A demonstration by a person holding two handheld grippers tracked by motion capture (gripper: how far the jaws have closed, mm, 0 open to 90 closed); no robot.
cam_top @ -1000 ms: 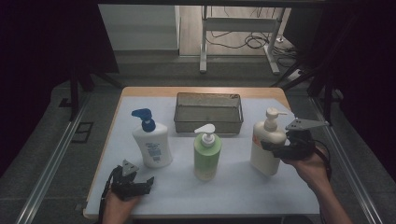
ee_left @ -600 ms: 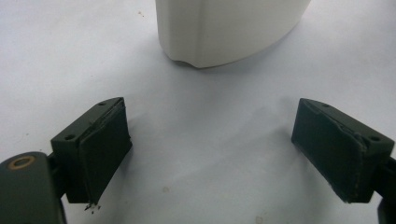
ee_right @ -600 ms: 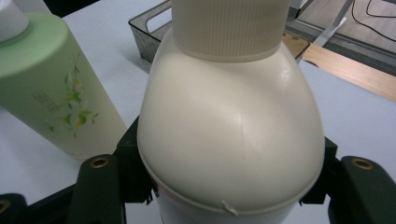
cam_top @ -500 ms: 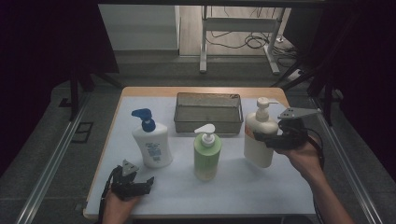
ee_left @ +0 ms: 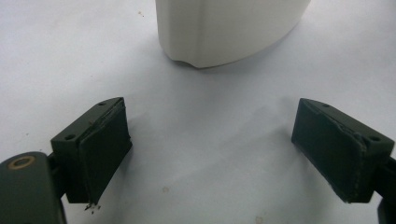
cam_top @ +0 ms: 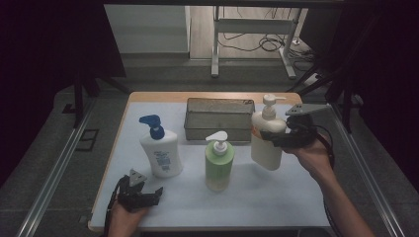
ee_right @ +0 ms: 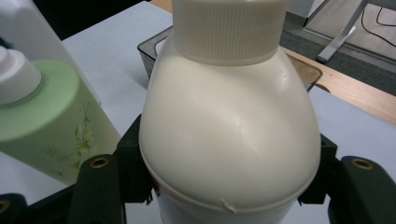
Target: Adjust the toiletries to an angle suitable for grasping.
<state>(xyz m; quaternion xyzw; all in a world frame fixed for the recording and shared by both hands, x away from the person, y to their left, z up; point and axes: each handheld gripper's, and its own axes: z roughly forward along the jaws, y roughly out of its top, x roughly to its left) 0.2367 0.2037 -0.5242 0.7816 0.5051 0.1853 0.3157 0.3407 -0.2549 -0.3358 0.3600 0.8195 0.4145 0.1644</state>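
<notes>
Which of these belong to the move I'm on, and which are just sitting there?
In play: cream pump bottle, clamped in right gripper; metal basket nearby, likely its destination.
Idle: green pump bottle, blue-capped white bottle, open left gripper.

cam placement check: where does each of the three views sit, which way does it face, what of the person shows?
High view: above the near edge, facing forward and down on the table; both forearms, left tongs, right tongs.
Left gripper view: on the left tongs, low, facing the white bottle; open jaws.
Right gripper view: on the right tongs, facing the cream bottle clamped between its jaws.
Shared: green bottle and wire basket, high and right views.
</notes>
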